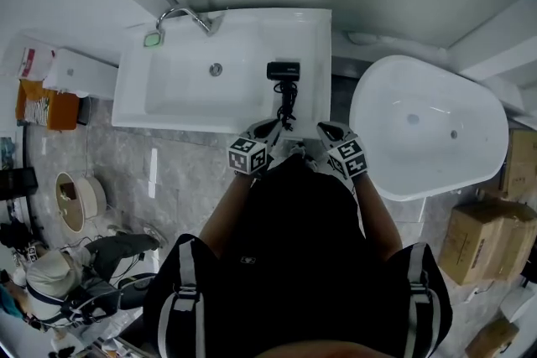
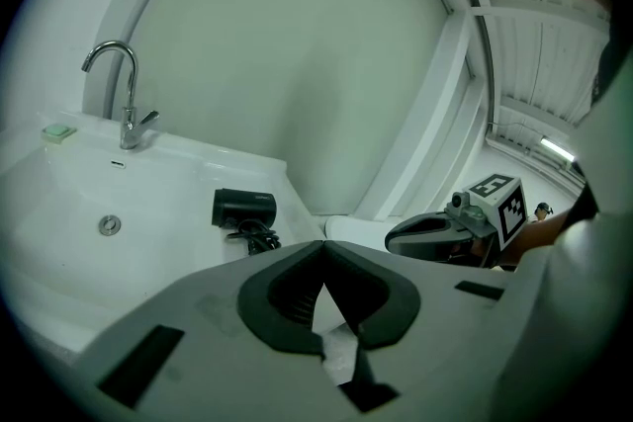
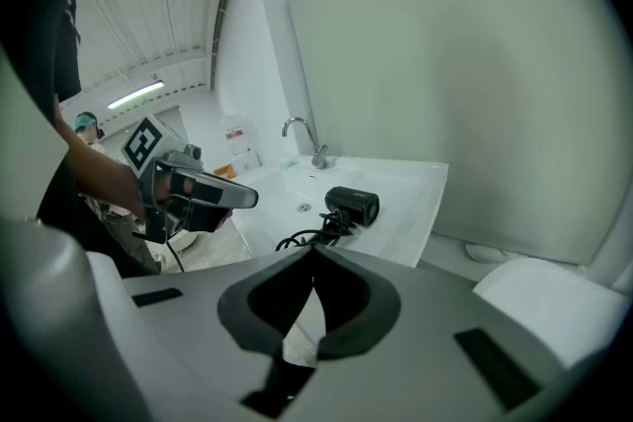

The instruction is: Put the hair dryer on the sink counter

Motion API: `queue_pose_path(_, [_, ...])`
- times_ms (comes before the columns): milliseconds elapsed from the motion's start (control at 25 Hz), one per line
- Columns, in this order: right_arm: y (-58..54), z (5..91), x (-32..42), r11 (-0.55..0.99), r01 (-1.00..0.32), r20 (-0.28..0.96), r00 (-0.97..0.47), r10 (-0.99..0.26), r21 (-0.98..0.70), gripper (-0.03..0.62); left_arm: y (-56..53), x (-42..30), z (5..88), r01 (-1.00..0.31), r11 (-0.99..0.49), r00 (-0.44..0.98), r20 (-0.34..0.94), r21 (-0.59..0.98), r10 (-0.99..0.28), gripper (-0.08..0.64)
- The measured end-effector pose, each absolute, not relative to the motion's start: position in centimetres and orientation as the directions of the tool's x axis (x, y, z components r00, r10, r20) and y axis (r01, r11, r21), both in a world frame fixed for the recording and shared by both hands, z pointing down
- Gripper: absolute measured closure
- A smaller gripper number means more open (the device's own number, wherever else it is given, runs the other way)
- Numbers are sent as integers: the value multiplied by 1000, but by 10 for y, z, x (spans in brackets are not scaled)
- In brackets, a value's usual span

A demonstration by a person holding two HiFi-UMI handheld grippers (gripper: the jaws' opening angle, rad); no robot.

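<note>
Holding the two grippers side by side just in front of our black top (image 1: 294, 264), we had them level with the front edge of the sink counter (image 1: 319, 33). The left gripper (image 1: 268, 128) had its jaws clenched tip to tip with nothing between them, as its own view showed (image 2: 323, 248). The right gripper (image 1: 329, 130) was the same, its dark pads meeting at the tips and grasping nothing (image 3: 315, 253). Each gripper saw the other beside it, marker cube on top: the right one from the left gripper view (image 2: 396, 234), the left one from the right gripper view (image 3: 249, 200).

Just beyond the jaw tips lay the bundled black cord (image 1: 287, 103), resting on the flat white shelf at the right of the basin. Past the cord, the black hair dryer (image 1: 284, 70) lay on its side on that same shelf, apart from both grippers and clear of the bowl (image 2: 242, 208) (image 3: 353, 204).

Further left we saw the round drain (image 1: 216, 70) in the bowl. At the back edge stood the chrome faucet (image 1: 186, 15), with a small green block (image 1: 152, 38) on the rim at its left. To our right, well apart from the counter, stood a white bathtub (image 1: 428, 126), with cardboard boxes (image 1: 482, 239) beside it.
</note>
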State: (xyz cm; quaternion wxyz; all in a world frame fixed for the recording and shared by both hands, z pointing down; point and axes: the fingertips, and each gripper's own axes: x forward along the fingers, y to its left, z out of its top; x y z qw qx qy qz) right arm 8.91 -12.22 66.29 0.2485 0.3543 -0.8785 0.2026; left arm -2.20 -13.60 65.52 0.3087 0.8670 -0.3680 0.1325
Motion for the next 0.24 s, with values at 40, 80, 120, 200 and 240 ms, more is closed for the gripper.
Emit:
queue_pose_path(40, [-122,664,91,663,-726,573,-626,-529,-182,534,-133,-19,654,-718,-542,696,458,437,-553,545])
queue_pose_path(80, [-123,665,92,659,-729,563,-628,-537,-185,534,-129,-16,654,-716,-545,698,459,436,-550,545])
queue_pose_path(120, [-123,666,93,657,-730,554,-632,-542,-190,534,-126,-14,654,-716,-546,698,460,436,-548,545])
queue_pose_path(200, [-121,666,96,652,-731,541,-638,-547,-201,534,-121,-9,654,-714,-538,700,456,447,-550,545])
queue_pose_path(240, [-120,667,97,650,-731,537,-641,-549,-207,534,-118,-7,654,-713,-532,701,452,457,-552,545])
